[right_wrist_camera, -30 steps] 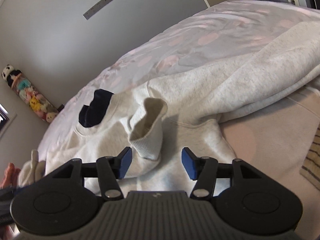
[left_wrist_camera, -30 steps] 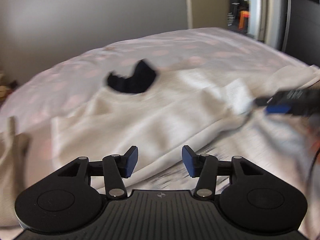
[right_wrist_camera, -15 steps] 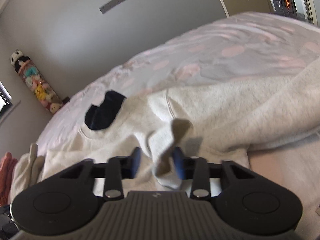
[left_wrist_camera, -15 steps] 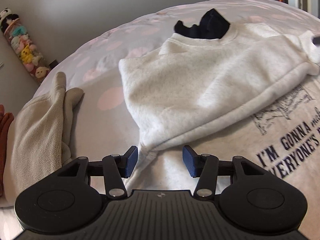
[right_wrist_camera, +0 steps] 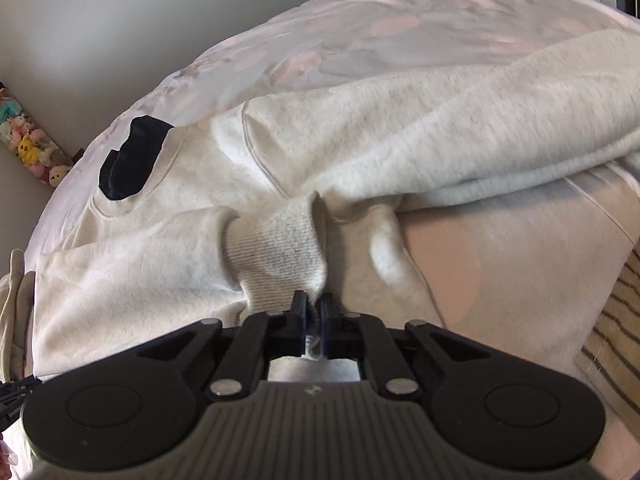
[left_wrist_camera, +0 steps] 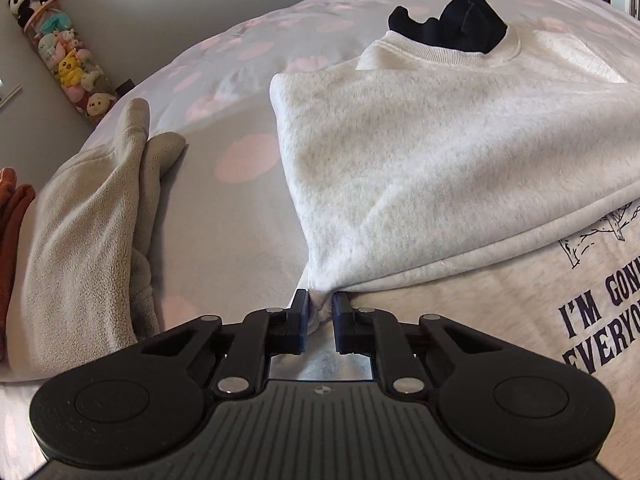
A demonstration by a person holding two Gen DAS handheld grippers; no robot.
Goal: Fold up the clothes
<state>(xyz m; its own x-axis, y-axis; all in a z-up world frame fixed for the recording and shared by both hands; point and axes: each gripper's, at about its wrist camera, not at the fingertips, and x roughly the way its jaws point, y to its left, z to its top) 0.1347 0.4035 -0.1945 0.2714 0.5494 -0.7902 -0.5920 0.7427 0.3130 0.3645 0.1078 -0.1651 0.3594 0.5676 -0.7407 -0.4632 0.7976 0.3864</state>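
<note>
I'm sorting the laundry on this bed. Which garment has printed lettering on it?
The white sweatshirt with the ribbed collar, pinched by the left gripper; dark letters show on its front. The beige fleece beside it and the orange piece are plain.

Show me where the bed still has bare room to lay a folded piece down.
Bare bedspread lies between the beige fleece and the sweatshirt, and beyond the black garment toward the wall. The right side is crowded: sweatshirt body, its cuff, and a striped cloth.
</note>
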